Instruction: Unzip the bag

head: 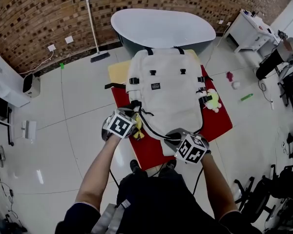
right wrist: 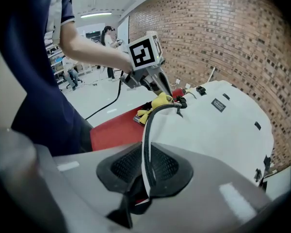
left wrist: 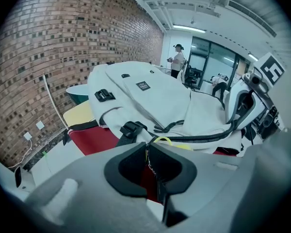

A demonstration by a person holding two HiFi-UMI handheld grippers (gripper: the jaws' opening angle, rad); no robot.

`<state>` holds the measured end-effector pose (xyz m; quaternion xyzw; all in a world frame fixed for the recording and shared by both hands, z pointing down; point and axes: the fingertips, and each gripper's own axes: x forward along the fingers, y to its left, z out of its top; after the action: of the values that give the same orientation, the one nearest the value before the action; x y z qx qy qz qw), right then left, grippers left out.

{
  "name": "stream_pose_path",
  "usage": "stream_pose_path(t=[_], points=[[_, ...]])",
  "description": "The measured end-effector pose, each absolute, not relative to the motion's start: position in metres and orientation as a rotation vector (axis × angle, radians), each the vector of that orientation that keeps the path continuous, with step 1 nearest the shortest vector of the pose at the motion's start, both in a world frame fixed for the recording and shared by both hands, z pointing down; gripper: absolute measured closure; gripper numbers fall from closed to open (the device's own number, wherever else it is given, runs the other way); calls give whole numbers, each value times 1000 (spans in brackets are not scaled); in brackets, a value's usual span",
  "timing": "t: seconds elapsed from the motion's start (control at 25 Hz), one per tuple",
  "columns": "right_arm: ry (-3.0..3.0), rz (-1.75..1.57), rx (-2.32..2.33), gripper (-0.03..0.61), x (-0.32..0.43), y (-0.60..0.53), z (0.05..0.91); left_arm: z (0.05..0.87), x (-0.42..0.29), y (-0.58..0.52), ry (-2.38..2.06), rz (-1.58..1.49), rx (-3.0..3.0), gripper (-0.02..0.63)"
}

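A white backpack (head: 166,94) lies flat on a red mat (head: 219,123). Its black zipper (head: 158,133) curves along the near edge. My left gripper (head: 133,120) sits at the bag's near left corner. In the left gripper view its jaws (left wrist: 153,159) are shut on the zipper pull's thin chain, and a yellow cord loop (left wrist: 163,140) shows just beyond. My right gripper (head: 173,136) is at the near edge. In the right gripper view its pads (right wrist: 146,171) pinch the bag's white edge and the black zipper track (right wrist: 148,130). A yellow tassel (right wrist: 160,101) hangs by the left gripper (right wrist: 165,92).
The mat covers a small yellow-topped table (head: 117,71). A white bathtub (head: 161,28) stands behind it against the brick wall. A yellow-green plush toy (head: 214,101) lies at the bag's right side. A mop (head: 94,28) leans on the wall, and chairs and desks stand to the right.
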<state>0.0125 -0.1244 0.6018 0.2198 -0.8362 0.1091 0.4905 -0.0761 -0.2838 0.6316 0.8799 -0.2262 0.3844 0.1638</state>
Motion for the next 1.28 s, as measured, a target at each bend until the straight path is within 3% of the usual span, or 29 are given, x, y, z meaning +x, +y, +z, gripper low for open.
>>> stream_pose_path(t=[0.24, 0.36, 0.52, 0.72, 0.8, 1.28], points=[[-2084, 316, 567, 500, 13, -128, 601, 630, -79, -286, -688, 1029, 2485, 580], [-2137, 303, 630, 454, 17, -130, 590, 621, -90, -290, -798, 972, 2453, 525], [-2260, 287, 741, 453, 26, -142, 558, 597, -95, -286, -912, 939, 2448, 522], [-2434, 265, 920, 511, 43, -162, 508, 533, -70, -273, -1014, 722, 2534, 536], [-2529, 285, 991, 568, 48, -172, 486, 506, -54, -267, -1030, 611, 2584, 602], [-2880, 271, 1284, 572, 84, -200, 381, 405, 28, -214, -899, 196, 2753, 612]])
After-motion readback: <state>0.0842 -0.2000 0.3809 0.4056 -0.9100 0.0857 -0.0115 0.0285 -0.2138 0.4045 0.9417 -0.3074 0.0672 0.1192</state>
